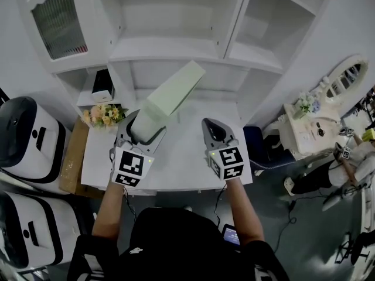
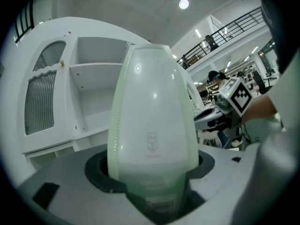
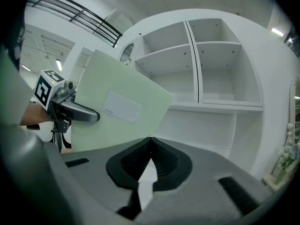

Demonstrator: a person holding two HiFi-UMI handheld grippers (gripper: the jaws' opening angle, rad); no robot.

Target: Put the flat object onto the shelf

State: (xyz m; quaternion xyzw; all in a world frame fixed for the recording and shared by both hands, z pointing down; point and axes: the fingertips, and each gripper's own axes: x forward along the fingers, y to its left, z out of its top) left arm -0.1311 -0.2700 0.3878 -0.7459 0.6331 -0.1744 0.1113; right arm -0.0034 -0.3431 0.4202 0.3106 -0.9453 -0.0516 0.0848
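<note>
The flat object (image 1: 173, 92) is a pale green slab with a white label. My left gripper (image 1: 146, 127) is shut on its lower end and holds it tilted up and to the right, toward the white shelf unit (image 1: 176, 48). In the left gripper view the flat object (image 2: 152, 125) stands between the jaws and hides much of the shelf unit (image 2: 93, 69). My right gripper (image 1: 215, 130) hovers beside it over the white table (image 1: 176, 168), shut with nothing in it. The right gripper view shows its jaws meeting at their tips, with the flat object (image 3: 117, 111) and the left gripper (image 3: 61, 102) to the left of the shelf unit (image 3: 211, 107).
A flower bunch (image 1: 102, 115) and a small black-and-white box (image 1: 104, 85) sit at the shelf's lower left. White machines (image 1: 23, 133) and cardboard (image 1: 70, 157) stand left of the table. A blue chair (image 1: 258, 145) and a dressing table with mirror (image 1: 310, 127) are at the right.
</note>
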